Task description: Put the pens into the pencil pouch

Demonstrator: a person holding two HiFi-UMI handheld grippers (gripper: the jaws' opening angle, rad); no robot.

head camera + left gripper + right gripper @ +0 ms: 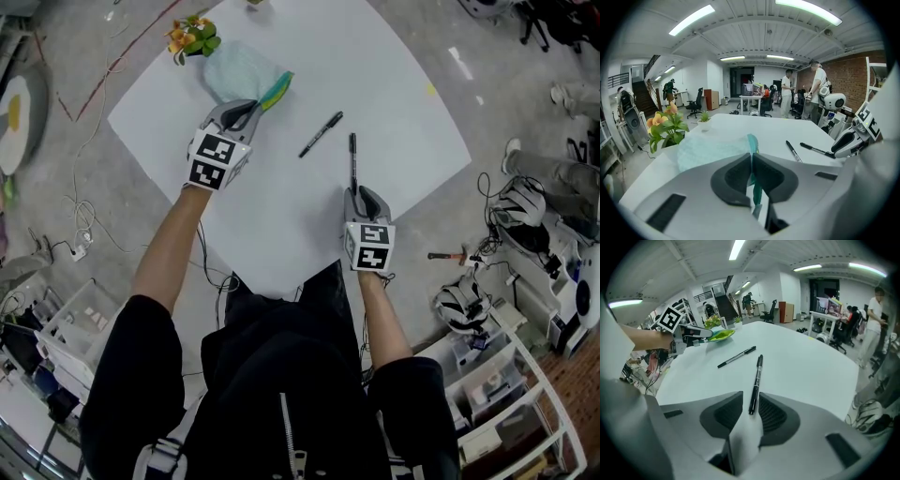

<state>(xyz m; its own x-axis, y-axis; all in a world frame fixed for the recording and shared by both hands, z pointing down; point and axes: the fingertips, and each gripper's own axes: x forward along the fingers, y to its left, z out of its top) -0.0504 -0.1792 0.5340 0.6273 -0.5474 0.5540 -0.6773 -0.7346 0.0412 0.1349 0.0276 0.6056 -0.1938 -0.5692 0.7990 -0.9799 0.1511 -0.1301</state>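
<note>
The pencil pouch (236,73) is pale mint and soft, with a darker teal edge. It lies at the far left of the white table (412,103), and its teal edge is clamped between the left gripper's (254,106) closed jaws. Two slim black pens lie to its right. The slanted pen (321,134) lies alone. The straight pen (353,155) points away, and its near end sits between the right gripper's (359,193) jaws, unpressed.

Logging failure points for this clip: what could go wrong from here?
The right gripper straddles only the near end of the pen, with its jaws not yet pressing. Gripped there, the pen may pivot or slip. The left gripper pinches just the teal edge of the pouch, which could pull free or leave the mouth closed.
</note>
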